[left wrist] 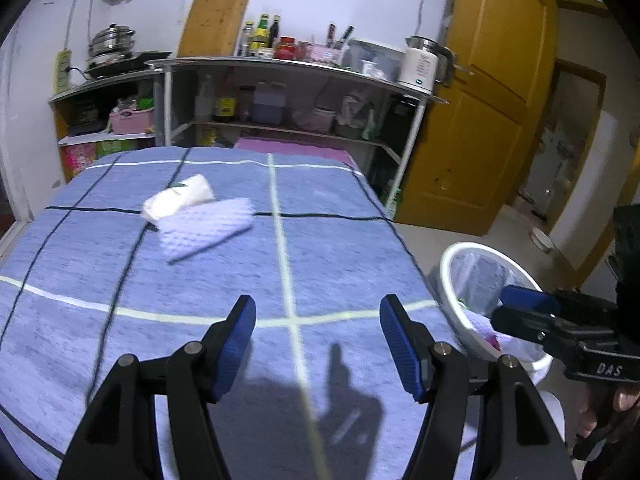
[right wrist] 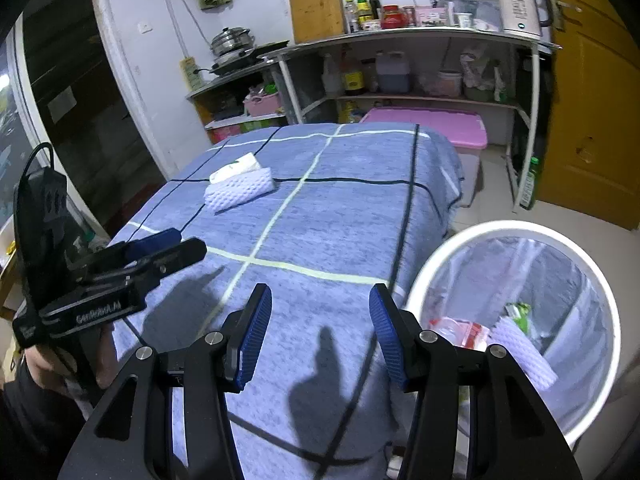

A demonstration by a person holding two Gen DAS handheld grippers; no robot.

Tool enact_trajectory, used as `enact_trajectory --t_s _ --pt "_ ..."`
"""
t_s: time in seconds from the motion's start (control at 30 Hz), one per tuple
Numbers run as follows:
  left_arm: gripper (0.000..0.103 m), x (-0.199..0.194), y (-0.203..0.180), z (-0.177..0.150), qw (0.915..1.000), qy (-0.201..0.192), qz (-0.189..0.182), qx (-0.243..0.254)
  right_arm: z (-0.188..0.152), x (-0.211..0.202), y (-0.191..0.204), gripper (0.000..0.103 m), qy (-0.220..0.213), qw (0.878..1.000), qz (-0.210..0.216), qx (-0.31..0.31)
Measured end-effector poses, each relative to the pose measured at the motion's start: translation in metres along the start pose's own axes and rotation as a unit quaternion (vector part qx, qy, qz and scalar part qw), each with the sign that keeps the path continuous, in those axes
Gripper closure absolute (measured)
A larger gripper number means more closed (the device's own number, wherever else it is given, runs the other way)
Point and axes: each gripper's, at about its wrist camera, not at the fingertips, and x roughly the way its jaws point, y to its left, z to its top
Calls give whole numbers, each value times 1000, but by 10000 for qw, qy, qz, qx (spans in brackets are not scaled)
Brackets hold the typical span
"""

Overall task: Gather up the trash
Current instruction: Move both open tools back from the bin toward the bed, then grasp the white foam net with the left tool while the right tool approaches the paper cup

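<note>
A white foam net sleeve [left wrist: 206, 226] lies on the blue checked tablecloth [left wrist: 340, 240], touching a white tissue pack [left wrist: 178, 199] just behind it. Both show in the right wrist view too: foam sleeve [right wrist: 239, 190], tissue pack [right wrist: 236, 168]. My left gripper [left wrist: 318, 340] hovers open over the near part of the table with nothing between its blue pads. My right gripper [right wrist: 320, 330] is also open and empty, over the table's near right corner. A white bin [right wrist: 516, 320] with a clear liner stands on the floor to the right, with wrappers and another foam sleeve [right wrist: 520, 352] inside.
The right gripper [left wrist: 532, 312] appears at the right of the left view, beside the bin [left wrist: 476, 280]; the left gripper [right wrist: 160, 256] shows at the left of the right view. Behind the table stand metal shelves [right wrist: 400, 64], a pink box [right wrist: 432, 128] and a yellow door [left wrist: 480, 112].
</note>
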Motion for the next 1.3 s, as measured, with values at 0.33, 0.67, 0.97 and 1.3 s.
enact_trajectory --t_s 0.33,0.67,0.97,1.3 --pt "36 24 53 23 9992 -45 399 -69 18 33 18 51 157 9995 170 -192" --pt "36 48 109 45 9964 12 761 -369 42 71 37 51 300 9982 315 -403" --pt "36 80 146 64 9938 122 1014 -448 49 96 41 51 457 9973 312 -476" --pt "36 96 141 56 9964 456 570 -442 53 109 37 51 539 9972 280 -446"
